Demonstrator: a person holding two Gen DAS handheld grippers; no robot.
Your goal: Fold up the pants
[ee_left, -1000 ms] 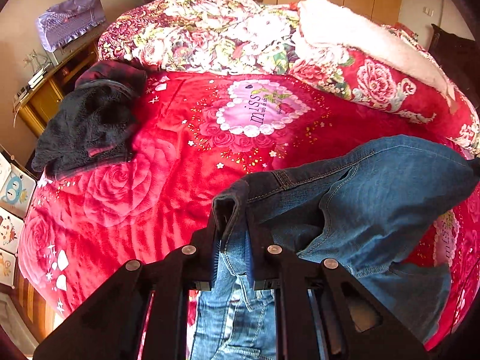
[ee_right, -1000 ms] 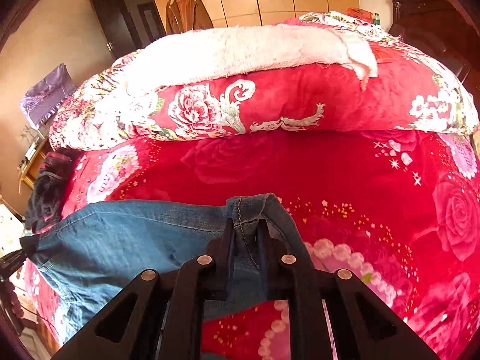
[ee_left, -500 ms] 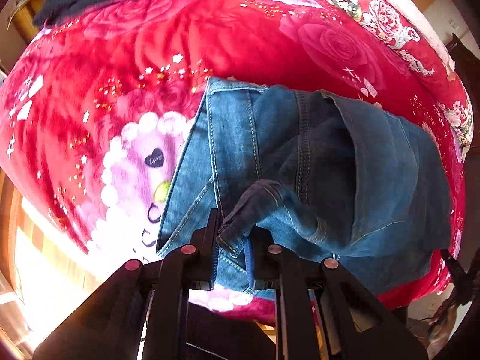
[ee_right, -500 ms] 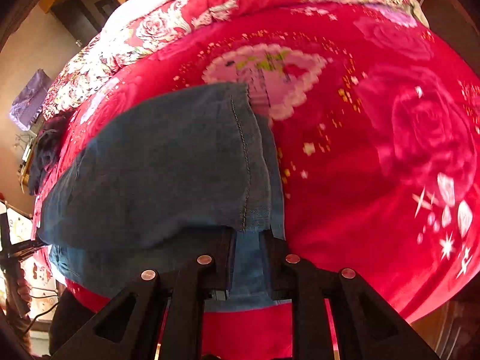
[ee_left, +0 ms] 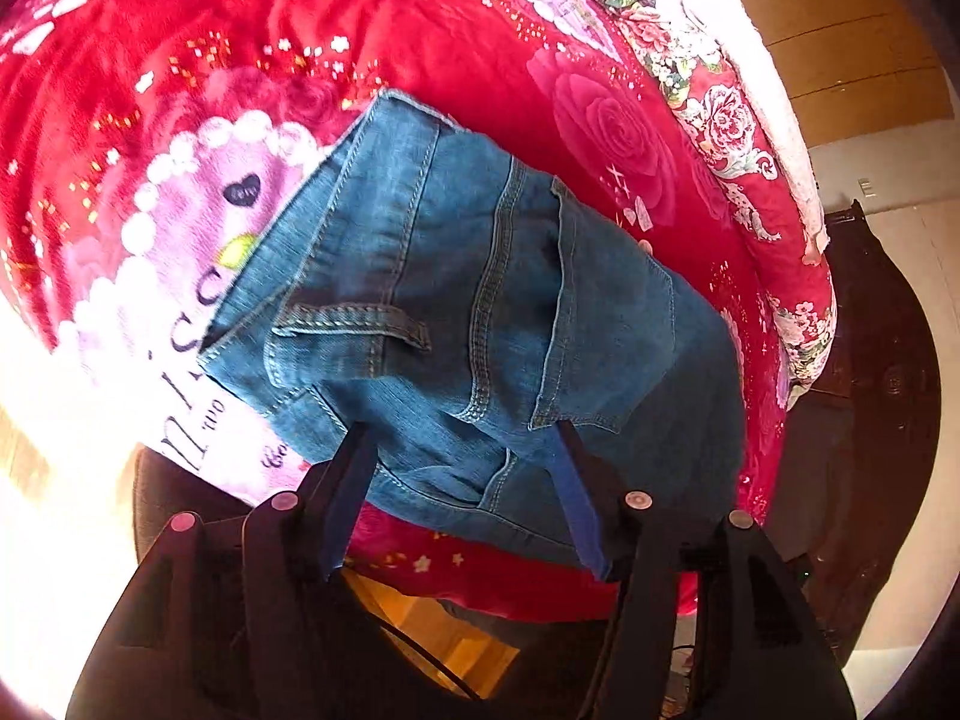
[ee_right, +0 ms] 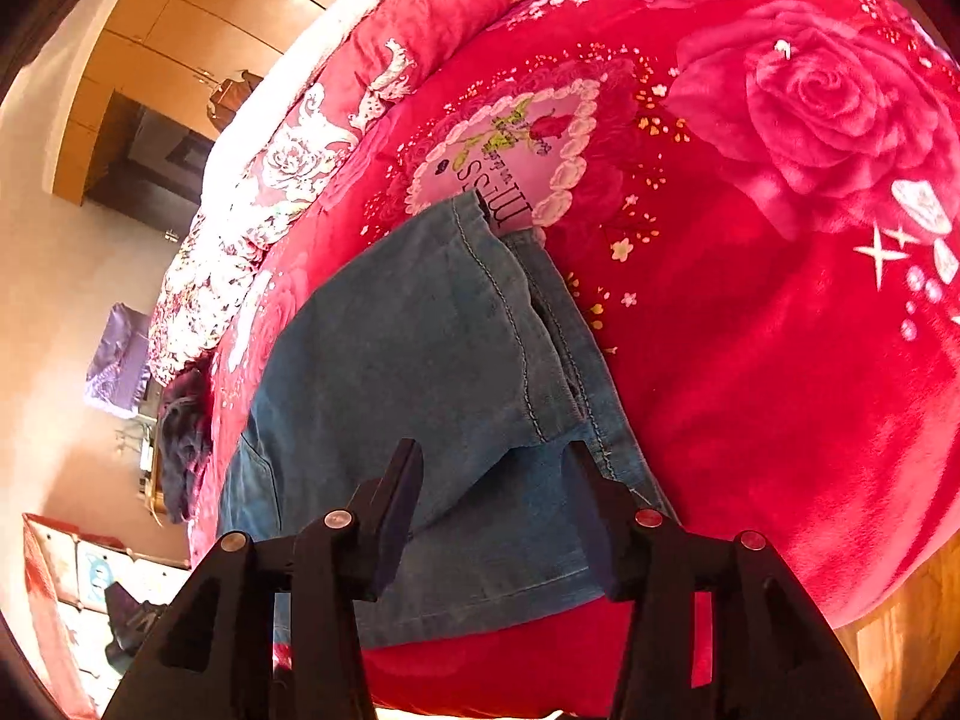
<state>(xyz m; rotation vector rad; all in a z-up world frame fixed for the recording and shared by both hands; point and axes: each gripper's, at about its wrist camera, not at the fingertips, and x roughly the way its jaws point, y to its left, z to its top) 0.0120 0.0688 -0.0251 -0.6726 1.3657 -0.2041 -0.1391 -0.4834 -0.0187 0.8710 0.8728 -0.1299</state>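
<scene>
Lying folded in a chunky stack near the front edge of the red rose blanket [ee_left: 600,120], the jeans [ee_left: 480,300] show seams and what's probably a pocket. Left gripper [ee_left: 462,450] and right gripper [ee_right: 492,468] both hang spread wide, holding nothing.

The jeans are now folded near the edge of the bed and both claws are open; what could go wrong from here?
1. The jeans lie close to the edge of the red blanket, partly over it, so a nudge may slide them off the bed.
2. The top layer's hem does not line up with the layer below, so the fold may end up uneven.
3. The left claw and right claw sit close over the denim and could catch it.
</scene>
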